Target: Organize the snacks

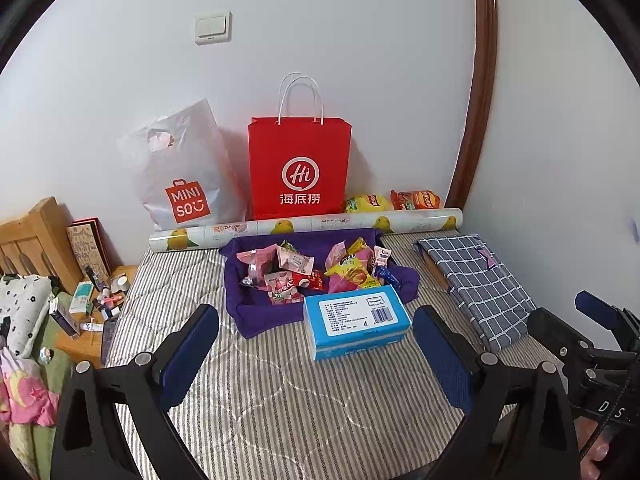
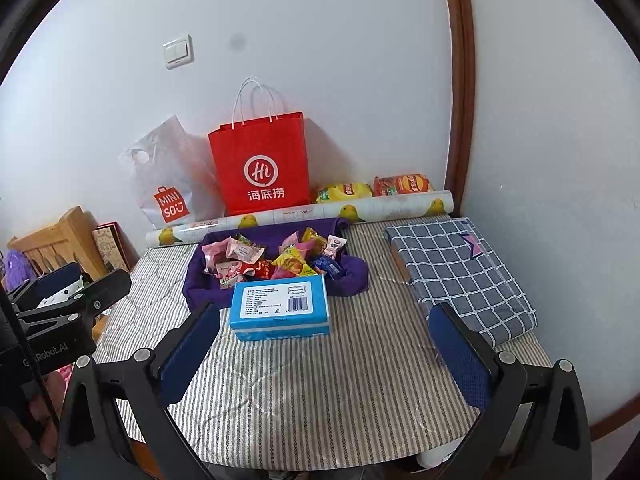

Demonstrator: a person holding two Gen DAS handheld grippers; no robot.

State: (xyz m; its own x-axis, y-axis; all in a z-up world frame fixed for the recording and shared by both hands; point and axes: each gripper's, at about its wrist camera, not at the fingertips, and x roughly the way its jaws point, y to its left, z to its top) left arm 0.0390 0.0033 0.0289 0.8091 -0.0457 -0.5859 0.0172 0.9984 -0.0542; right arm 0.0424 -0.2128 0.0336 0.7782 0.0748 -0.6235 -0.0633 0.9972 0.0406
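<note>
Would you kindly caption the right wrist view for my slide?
Open right tool hovers over striped bedding, facing a blue tissue pack and purple snack basket.

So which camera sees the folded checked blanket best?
The right wrist view: the checked blanket lies whole and unblocked there. In the left wrist view the checked blanket is narrower, and the right gripper covers its near corner.

White bag [image 1: 182, 176] reads "MINISO"; red bag [image 1: 299, 168] "Hi 海底捞".

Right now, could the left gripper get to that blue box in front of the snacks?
Probably yes. The left gripper is open and the blue box lies straight ahead on the striped mattress, with only bare cover between them.
</note>
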